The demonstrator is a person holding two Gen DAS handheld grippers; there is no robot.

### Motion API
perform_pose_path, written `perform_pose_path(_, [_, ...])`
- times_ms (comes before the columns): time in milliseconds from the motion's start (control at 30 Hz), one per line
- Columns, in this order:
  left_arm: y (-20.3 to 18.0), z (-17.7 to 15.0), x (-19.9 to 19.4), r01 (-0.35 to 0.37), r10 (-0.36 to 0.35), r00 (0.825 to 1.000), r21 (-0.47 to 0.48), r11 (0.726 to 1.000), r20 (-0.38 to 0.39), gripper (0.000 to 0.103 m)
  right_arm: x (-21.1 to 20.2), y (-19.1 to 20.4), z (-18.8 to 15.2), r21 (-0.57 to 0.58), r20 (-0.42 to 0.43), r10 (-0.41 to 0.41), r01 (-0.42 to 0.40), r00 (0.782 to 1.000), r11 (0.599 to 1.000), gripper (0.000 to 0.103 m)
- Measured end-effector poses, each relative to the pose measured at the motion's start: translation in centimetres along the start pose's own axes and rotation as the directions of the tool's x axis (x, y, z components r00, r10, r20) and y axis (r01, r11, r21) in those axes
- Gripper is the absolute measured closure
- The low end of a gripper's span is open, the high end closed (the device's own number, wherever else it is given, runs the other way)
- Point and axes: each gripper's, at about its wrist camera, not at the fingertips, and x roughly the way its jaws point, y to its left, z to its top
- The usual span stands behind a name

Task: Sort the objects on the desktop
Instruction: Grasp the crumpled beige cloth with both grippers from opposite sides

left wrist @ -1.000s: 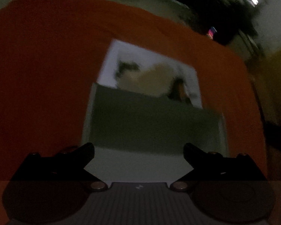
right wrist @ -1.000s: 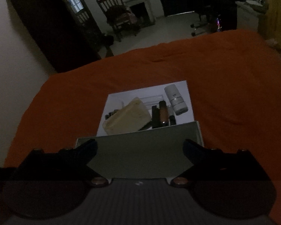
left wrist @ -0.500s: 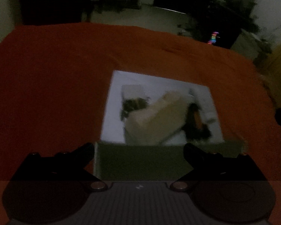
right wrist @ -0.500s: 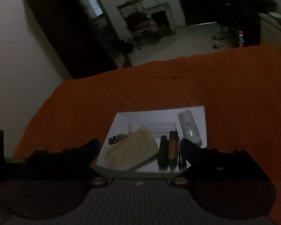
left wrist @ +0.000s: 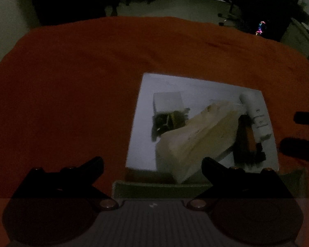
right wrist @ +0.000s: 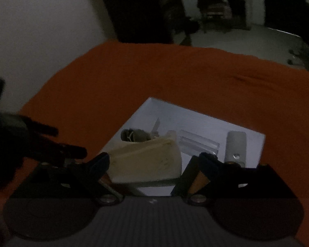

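Note:
On the orange cloth [left wrist: 72, 82] lies a white sheet [left wrist: 195, 86] with the desktop objects. A beige pouch [left wrist: 197, 135] rests across its middle. Beside it are a white box [left wrist: 167, 103], dark clips [left wrist: 171, 119], a white tube [left wrist: 255, 115] and a dark item with an orange face [left wrist: 249, 142]. My left gripper [left wrist: 152, 164] is open just short of the sheet's near edge. In the right wrist view, my right gripper [right wrist: 154, 158] is open with the pouch [right wrist: 148, 164] between its fingers. The tube [right wrist: 235, 148] and a clear case [right wrist: 197, 144] lie behind it.
The rim of a grey-green box [left wrist: 154, 189] shows just below the sheet in the left wrist view. The right gripper's dark fingers [left wrist: 298, 146] enter at the right edge there. Dark furniture and a pale floor lie beyond the cloth's far edge [right wrist: 195, 49].
Both grippers moved forward over the grey-green box toward the white sheet. The box has dropped to the bottom of the left view and out of the right view. The right gripper now straddles the pouch.

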Motion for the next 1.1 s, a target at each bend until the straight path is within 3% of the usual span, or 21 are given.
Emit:
perform_pose_path(67, [-0.7, 0.5, 0.6, 0.005, -0.005, 1.000, 0.012, 1.000, 0.000, 0.000, 1.8, -0.8, 0.1, -0.012, -0.002, -0.014, 0.014, 1.000, 1.000, 0.007])
perform_pose_path(200, [-2.0, 1.1, 3.0, 0.029, -0.029, 0.996, -0.006, 1.000, -0.080, 0.000, 5.3, -2.7, 0.3, -0.079, -0.006, -0.013, 0.013, 1.000, 0.997, 0.008])
perform_pose_path(267, [-2.1, 1.1, 3.9, 0.064, -0.068, 0.993, -0.041, 0.997, -0.099, 0.002, 7.1, -3.3, 0.2, -0.123, -0.022, -0.014, 0.011, 1.000, 0.992, 0.014])
perform_pose_path(333, [-2.2, 0.8, 4.6, 0.051, -0.057, 0.991, -0.049, 0.997, -0.124, 0.004, 8.7, -3.6, -0.1, -0.157, -0.052, -0.007, -0.001, 0.999, 0.988, 0.029])
perform_pose_path(467, [-2.0, 0.1, 5.4, 0.011, -0.019, 0.990, -0.056, 0.998, -0.142, 0.006, 10.5, -3.7, -0.7, -0.223, -0.098, -0.010, -0.013, 0.995, 0.975, 0.038])
perform_pose_path(567, [-2.1, 0.0, 5.7, -0.006, 0.000, 0.992, -0.048, 0.999, -0.129, 0.010, 10.5, -3.9, -0.6, -0.219, -0.077, 0.000, -0.017, 0.997, 0.976, 0.046])
perform_pose_path(733, [-2.5, 0.4, 6.1, 0.027, -0.031, 0.990, -0.031, 0.999, -0.137, 0.028, 10.5, -3.2, 0.2, -0.233, -0.044, 0.006, -0.016, 0.999, 0.972, 0.055])
perform_pose_path(867, [-3.0, 0.0, 6.4, 0.019, -0.019, 0.988, 0.000, 1.000, -0.153, 0.056, 11.8, -2.9, 0.5, -0.208, -0.122, 0.017, -0.042, 0.992, 0.977, 0.057])
perform_pose_path(900, [-3.0, -0.1, 6.6, 0.018, -0.017, 0.987, 0.006, 1.000, -0.158, 0.058, 12.0, -2.8, 0.5, -0.202, -0.138, 0.021, -0.049, 0.990, 0.978, 0.058])
perform_pose_path(933, [-3.0, -0.2, 6.7, 0.026, -0.024, 0.986, 0.008, 1.000, -0.164, 0.062, 12.1, -2.6, 0.4, -0.214, -0.140, 0.018, -0.048, 0.990, 0.976, 0.060])
perform_pose_path(967, [-2.9, -0.3, 6.9, 0.034, -0.032, 0.985, 0.010, 0.999, -0.170, 0.076, 12.1, -2.4, 0.3, -0.223, -0.142, 0.016, -0.048, 0.990, 0.974, 0.063])
perform_pose_path(1000, [-2.8, -0.4, 7.0, 0.041, -0.039, 0.984, 0.012, 0.999, -0.176, 0.082, 12.0, -2.3, 0.2, -0.218, -0.144, 0.021, -0.052, 0.989, 0.975, 0.069])
perform_pose_path(1067, [-2.5, -0.3, 6.9, 0.053, -0.048, 0.985, 0.024, 0.998, -0.168, 0.084, 11.4, -2.2, 0.1, -0.177, -0.140, 0.020, -0.044, 0.990, 0.983, 0.073])
perform_pose_path(1100, [-2.5, 0.0, 6.9, 0.061, -0.055, 0.985, 0.031, 0.998, -0.163, 0.089, 11.1, -2.2, 0.0, -0.153, -0.133, 0.017, -0.037, 0.991, 0.988, 0.081])
